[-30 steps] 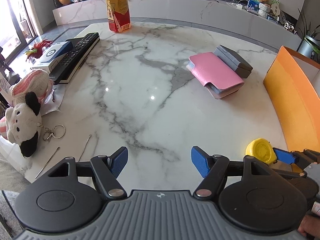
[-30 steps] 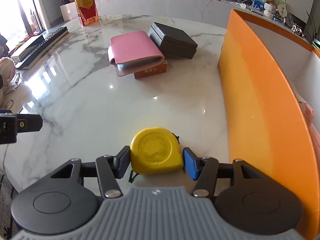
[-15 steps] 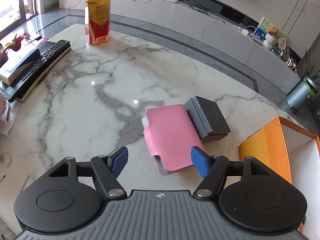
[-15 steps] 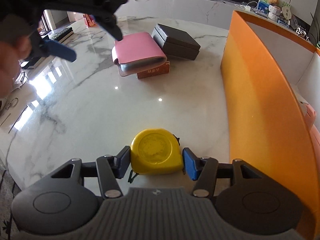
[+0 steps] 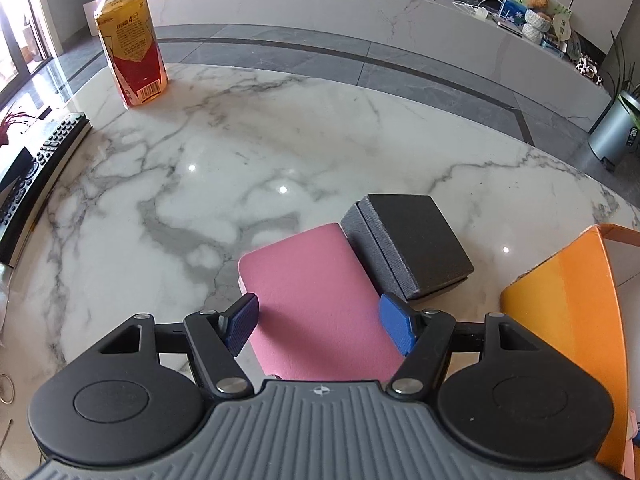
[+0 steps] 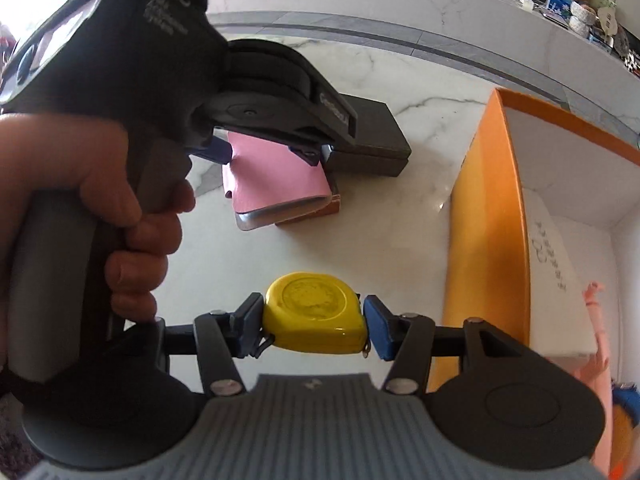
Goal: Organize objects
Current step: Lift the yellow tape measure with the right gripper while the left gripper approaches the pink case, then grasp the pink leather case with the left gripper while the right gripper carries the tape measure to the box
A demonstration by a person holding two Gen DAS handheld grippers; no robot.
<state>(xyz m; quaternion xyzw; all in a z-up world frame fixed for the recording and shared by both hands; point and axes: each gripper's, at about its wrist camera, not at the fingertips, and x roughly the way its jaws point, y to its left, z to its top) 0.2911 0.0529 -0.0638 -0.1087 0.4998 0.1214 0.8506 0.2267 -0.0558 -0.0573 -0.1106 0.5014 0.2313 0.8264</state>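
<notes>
My right gripper [image 6: 314,326] is shut on a yellow tape measure [image 6: 316,312] and holds it above the marble table [image 6: 360,240], just left of the orange box [image 6: 488,220]. My left gripper [image 5: 320,326] stands open over a pink case [image 5: 316,296], one blue pad at each long side. I cannot tell whether the pads touch it. In the right wrist view the left gripper [image 6: 264,152], held by a person's hand [image 6: 100,200], hangs over the pink case [image 6: 276,176], which lies on a small brown box [image 6: 320,212].
A dark grey box [image 5: 412,240] lies against the pink case's right side. The orange box [image 5: 568,308] has white inner walls and stands at the table's right edge. A drink bottle [image 5: 132,52] stands at the far left and a black remote [image 5: 36,172] lies along the left edge.
The left gripper has travelled across the table from the near edge to over the pink case. The right gripper has risen with the tape measure and now looks into the orange box.
</notes>
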